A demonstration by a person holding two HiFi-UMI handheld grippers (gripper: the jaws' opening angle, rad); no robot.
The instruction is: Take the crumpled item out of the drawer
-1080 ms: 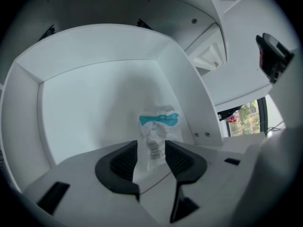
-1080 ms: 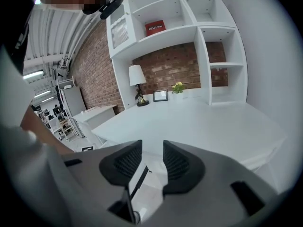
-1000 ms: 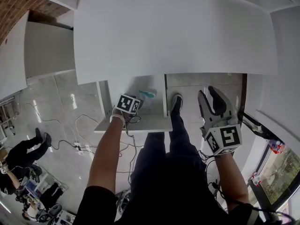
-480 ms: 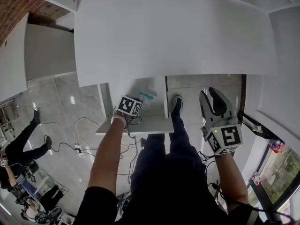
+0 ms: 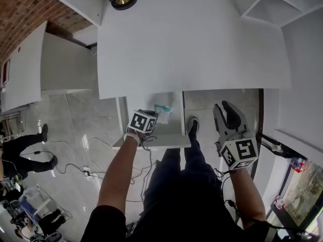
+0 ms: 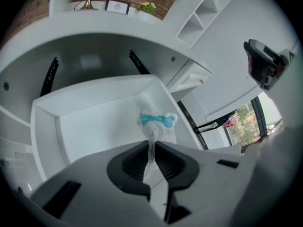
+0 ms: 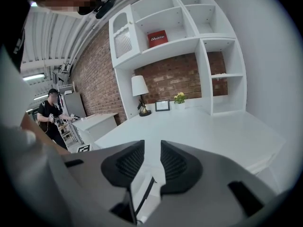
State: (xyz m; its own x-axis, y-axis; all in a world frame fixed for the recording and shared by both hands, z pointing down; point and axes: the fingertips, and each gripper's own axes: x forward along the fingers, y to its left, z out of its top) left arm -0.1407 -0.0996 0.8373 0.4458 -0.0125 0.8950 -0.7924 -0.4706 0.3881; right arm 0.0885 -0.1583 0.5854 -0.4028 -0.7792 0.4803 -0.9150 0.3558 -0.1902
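My left gripper [image 6: 152, 149] is clamped on the crumpled white-and-teal wrapper [image 6: 157, 121] by the far right corner of the open drawer [image 6: 90, 126], so only lifting it out remains, I judge, while my empty right gripper [image 7: 152, 160] is closing.

Crumpled item's [image 6: 156, 121] lower end vanished between the closed jaws of the left gripper [image 6: 151, 148], whose marker cube [image 5: 143, 121] screened those jaws in the head view. The person's forearm [image 5: 121, 168] covered part of the drawer [image 5: 174, 128] front. A bystander [image 5: 16, 153] was cut off at the left edge. Lettering on the red box [image 7: 157, 39] was too small to read.
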